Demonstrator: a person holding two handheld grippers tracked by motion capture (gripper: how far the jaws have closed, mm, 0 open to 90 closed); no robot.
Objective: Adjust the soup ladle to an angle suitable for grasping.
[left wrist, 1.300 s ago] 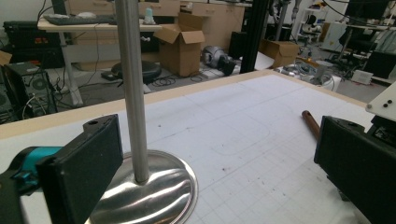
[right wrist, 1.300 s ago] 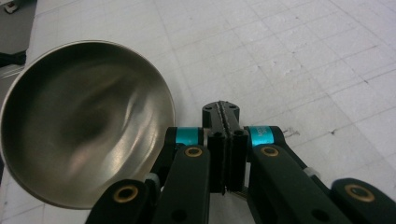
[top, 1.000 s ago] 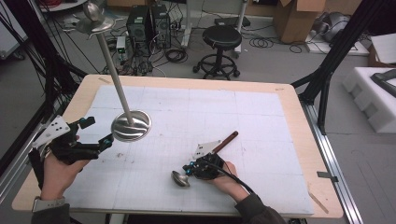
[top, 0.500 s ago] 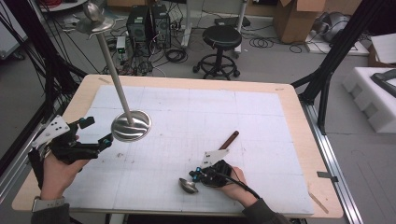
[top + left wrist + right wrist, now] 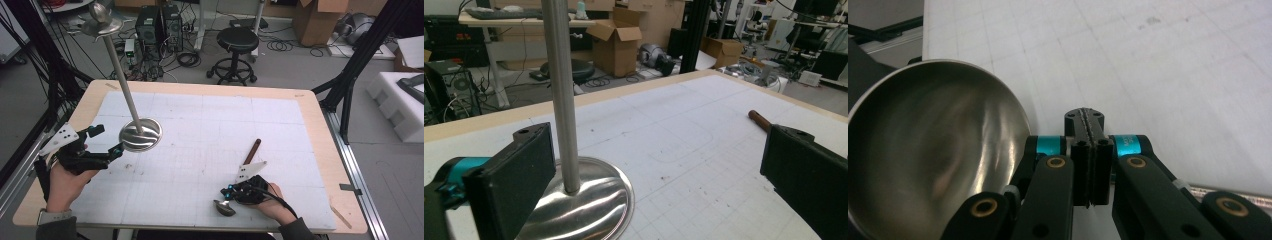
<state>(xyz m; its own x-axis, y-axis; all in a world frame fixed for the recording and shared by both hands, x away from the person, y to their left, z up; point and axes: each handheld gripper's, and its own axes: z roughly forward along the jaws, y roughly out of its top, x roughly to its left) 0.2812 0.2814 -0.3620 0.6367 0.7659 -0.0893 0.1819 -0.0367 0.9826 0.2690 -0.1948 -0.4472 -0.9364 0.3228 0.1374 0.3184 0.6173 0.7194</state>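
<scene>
Your right tongs (image 5: 227, 192) were clamped shut near the front edge of the worktop (image 5: 225, 115), the pads pressed together with barely a seam between them in the right gripper view (image 5: 1084, 117). They appeared to pinch the thin metal shaft of the ladle (image 5: 225, 207) just behind its bowl. That steel bowl (image 5: 933, 150) sat right beside the pads, hollow side up, low over the white gridded surface; I could not tell whether it touched. The ladle's shaft ran back under your gripper, and its brown wooden grip (image 5: 256, 146) pointed toward the far side of the worktop.

Your left tongs (image 5: 107, 140) were spread wide and held nothing. They hung at the left side of the worktop, aimed at the metal stand (image 5: 141, 134), close to its round base but apart from it. In the left gripper view the stand's upright pole (image 5: 560, 95) rose just beside one pad (image 5: 519, 175), with the shiny base disc (image 5: 589, 205) below, and the wooden grip (image 5: 759, 119) showed farther off.
</scene>
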